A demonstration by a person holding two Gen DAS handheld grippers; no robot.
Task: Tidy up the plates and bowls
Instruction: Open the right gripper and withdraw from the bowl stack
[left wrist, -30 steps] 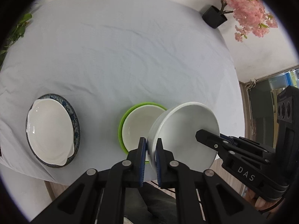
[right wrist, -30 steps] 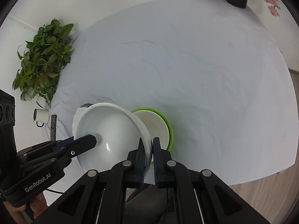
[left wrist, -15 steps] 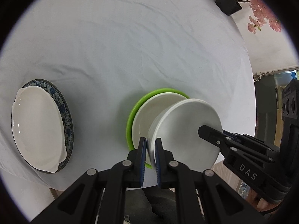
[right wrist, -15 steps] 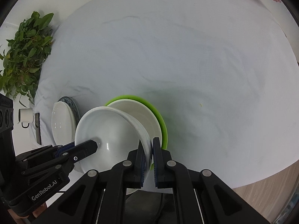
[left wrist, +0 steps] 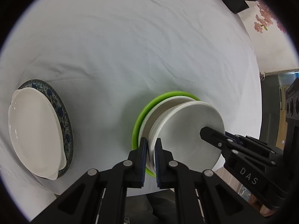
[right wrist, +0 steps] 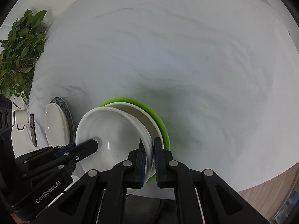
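A white bowl is held by both grippers on opposite sides of its rim. My left gripper is shut on its near rim. My right gripper is shut on the other side of the bowl. The bowl sits low into a second white bowl that rests in a green plate. The green plate also shows in the right wrist view. To the left, a white dish lies on a blue patterned plate.
A white cloth covers the round table. A black pot with pink flowers stands at the far right edge. A leafy green plant stands off the left side. The table's near edge drops to a wooden floor.
Both grippers have lowered the white bowl from a tilted hold above the table down into the bowl on the green plate. Both stay shut on its rim.
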